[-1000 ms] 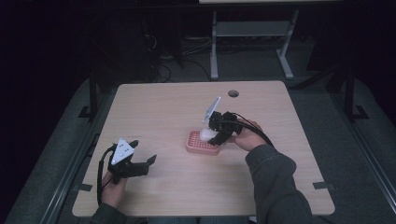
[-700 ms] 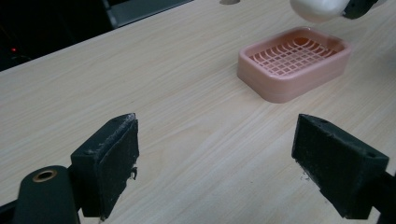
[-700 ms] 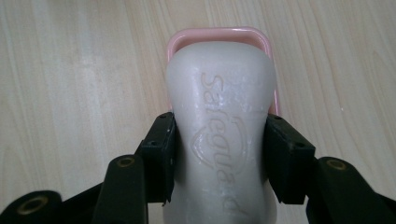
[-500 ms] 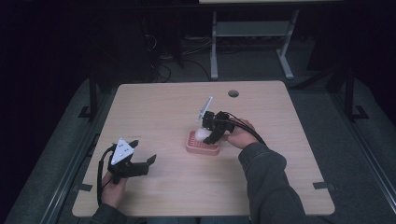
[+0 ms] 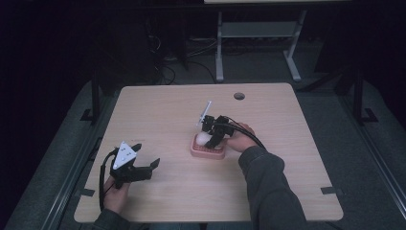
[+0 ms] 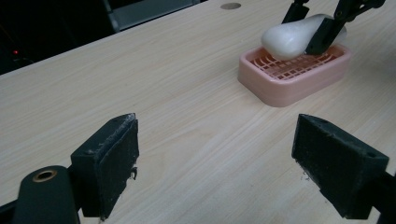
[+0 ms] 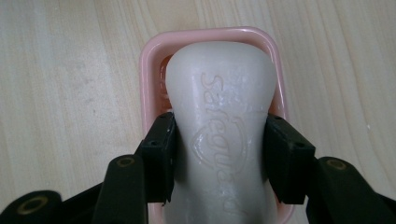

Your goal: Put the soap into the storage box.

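A white bar of soap point(image 7: 219, 116) with embossed lettering is clamped at its waist between the black jaws of my right gripper point(image 7: 219, 156). It hangs just above a pink slatted soap dish point(image 7: 149, 60), lined up over the dish's hollow. From the high view the right gripper point(image 5: 210, 138) holds the soap point(image 5: 203, 139) over the dish point(image 5: 207, 152) at mid-table. The left gripper view has the soap point(image 6: 292, 38) slightly above the dish point(image 6: 294, 79) at upper right. My left gripper point(image 6: 229, 158) stands open over bare wood, also seen as the left gripper point(image 5: 154, 166) near the front left.
The light wooden table point(image 5: 158, 110) has a round cable hole point(image 5: 239, 96) near its far edge. A metal stand point(image 5: 258, 45) rises on the dark floor behind the table. Bare wood lies between the two grippers.
My right gripper has carried the soap down and toward the left, from above the dish's right side to low over its hollow. The left gripper stayed where it was.
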Motion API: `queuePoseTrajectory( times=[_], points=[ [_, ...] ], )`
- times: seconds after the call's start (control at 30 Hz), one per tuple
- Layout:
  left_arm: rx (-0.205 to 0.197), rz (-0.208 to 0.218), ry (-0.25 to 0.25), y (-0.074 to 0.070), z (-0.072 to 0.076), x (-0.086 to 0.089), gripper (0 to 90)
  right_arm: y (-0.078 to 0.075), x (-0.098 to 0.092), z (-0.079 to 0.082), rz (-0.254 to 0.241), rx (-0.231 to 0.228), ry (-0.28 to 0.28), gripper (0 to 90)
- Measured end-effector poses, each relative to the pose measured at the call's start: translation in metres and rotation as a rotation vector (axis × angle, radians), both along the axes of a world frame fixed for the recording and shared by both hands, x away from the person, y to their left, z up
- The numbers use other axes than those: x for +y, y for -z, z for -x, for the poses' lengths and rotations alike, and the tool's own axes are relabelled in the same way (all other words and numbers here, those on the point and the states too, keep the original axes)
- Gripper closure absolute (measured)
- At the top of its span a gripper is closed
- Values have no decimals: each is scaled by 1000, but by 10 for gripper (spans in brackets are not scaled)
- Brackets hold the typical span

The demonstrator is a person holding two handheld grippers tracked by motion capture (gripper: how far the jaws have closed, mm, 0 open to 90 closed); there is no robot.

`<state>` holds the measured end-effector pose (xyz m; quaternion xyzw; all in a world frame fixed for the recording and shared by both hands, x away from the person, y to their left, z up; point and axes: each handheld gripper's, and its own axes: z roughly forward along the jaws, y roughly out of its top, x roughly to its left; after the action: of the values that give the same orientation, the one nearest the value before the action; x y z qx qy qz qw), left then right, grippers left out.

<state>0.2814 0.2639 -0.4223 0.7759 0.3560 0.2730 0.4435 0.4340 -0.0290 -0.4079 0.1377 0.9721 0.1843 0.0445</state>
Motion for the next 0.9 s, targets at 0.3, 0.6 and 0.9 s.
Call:
queuePoseTrajectory(
  times=[0.3, 0.6, 0.9],
  points=[
    [-2, 5, -2, 0, 0, 1, 146, 7, 6, -4, 10, 19, -1, 489],
    [-3, 5, -4, -1, 0, 1, 146, 12, 7, -6, 20, 27, -5, 489],
    [-2, 8, -8, -1, 0, 3, 146, 16, 8, -7, 33, 34, 1, 488]
  ],
)
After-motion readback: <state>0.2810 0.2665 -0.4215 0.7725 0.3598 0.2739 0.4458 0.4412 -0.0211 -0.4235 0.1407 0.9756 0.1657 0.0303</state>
